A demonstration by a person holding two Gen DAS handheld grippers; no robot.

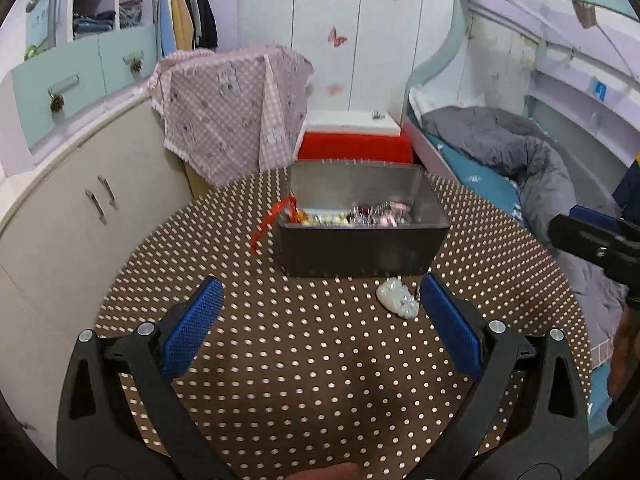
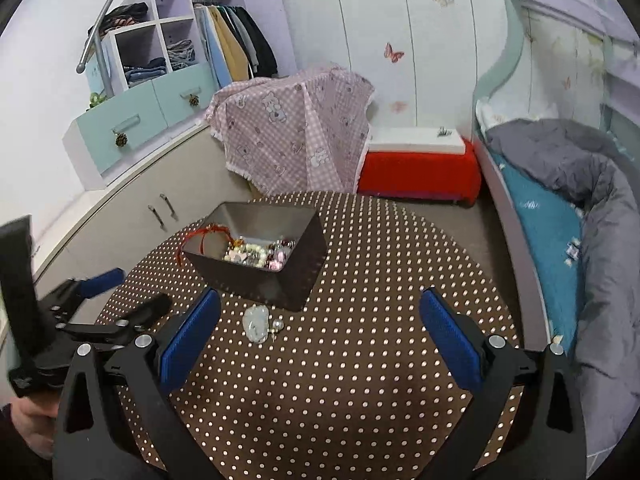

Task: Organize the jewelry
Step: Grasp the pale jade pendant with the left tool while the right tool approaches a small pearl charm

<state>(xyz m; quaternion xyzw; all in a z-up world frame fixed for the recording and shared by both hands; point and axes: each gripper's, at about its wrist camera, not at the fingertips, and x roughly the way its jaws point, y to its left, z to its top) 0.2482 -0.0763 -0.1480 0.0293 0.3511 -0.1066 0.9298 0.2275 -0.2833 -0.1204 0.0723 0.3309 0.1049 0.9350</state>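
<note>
A dark open box (image 1: 360, 246) stands on the brown dotted round table (image 1: 300, 360); it holds beads and other jewelry (image 1: 352, 218), and a red cord (image 1: 268, 220) hangs over its left rim. A pale white pendant (image 1: 398, 296) lies on the table just in front of the box. My left gripper (image 1: 322, 316) is open and empty; the pendant sits close to its right fingertip. In the right wrist view the box (image 2: 276, 276), the pendant (image 2: 256, 322) and a small pearl piece (image 2: 277, 325) show. My right gripper (image 2: 320, 328) is open and empty, nearer than the pendant.
The left gripper body (image 2: 80, 312) shows at the left edge of the right wrist view. Beige cabinets (image 1: 80, 208) stand left of the table, a pink checked cloth (image 1: 232, 120) and a red box (image 1: 356, 148) behind, a bed with a grey quilt (image 1: 520, 160) at right.
</note>
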